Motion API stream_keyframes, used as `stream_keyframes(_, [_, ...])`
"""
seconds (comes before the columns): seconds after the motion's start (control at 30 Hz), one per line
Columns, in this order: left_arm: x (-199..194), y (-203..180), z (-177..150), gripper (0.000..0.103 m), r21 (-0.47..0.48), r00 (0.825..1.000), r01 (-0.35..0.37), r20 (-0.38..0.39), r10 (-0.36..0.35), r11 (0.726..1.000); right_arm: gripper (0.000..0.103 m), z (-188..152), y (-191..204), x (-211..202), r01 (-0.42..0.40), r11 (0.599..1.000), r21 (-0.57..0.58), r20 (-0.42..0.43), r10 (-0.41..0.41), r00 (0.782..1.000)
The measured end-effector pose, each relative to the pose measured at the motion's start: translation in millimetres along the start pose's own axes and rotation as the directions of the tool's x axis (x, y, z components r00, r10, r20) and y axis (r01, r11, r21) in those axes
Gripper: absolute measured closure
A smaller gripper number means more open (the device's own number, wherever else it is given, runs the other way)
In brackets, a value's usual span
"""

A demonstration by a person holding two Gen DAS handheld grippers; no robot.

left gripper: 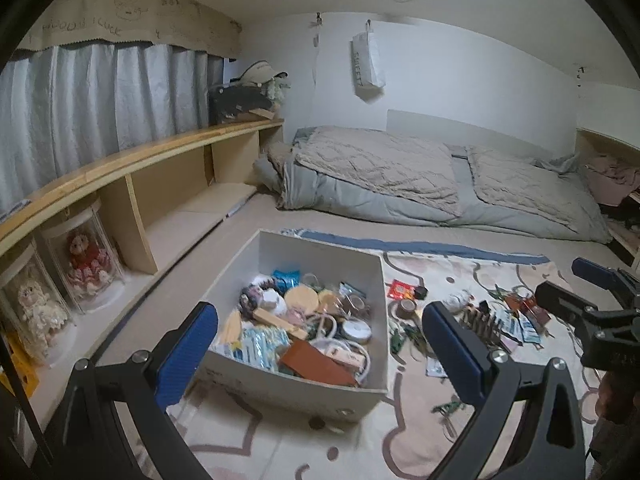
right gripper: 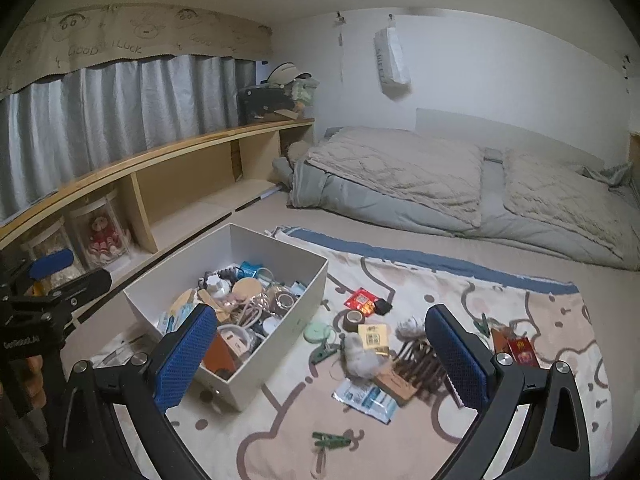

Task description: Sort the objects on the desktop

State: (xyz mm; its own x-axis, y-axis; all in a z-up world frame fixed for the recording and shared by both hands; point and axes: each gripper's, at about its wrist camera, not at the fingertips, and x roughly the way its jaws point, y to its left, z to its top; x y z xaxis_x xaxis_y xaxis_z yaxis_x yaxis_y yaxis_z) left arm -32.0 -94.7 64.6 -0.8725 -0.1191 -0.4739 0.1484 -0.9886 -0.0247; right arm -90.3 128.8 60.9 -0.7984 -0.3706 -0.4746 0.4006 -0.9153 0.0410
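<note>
Right gripper [right gripper: 320, 354] wide apart, empty, above scattered clutter beside white box [right gripper: 280, 328].

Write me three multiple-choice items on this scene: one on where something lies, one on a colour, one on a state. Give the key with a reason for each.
1. Where is the brown roll of tape?
A. inside the box
B. on the patterned blanket, beside the box
C. on the wooden shelf

2. What colour are the gripper finger pads?
A. blue
B. red
C. yellow

3. What state is the right gripper in?
A. shut on a clip
B. open, holding nothing
C. shut on tape

Key: B, the tape sits on the blanket right of the open white cardboard box; A, the pads show blue in both views; B, its fingers stand wide apart with nothing between them.
</note>
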Motion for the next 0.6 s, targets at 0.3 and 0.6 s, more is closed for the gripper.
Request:
stream_keyframes(0.3, [-9,-5,-25,0.0,0.002,1.0,0.014,-0.028,-0.014,1.0,0.0,-21,-4,-15,0.022,1.0,-0.017,-0.007,-0.022,1.0])
stream_keyframes(0.6, [-16,-6,-42,0.0,-0.012,0.998,0.026,-0.053,-0.026,1.0,0.0,-40,-10,-25,0.029,1.0,0.003,-0.025,-0.029,0.999])
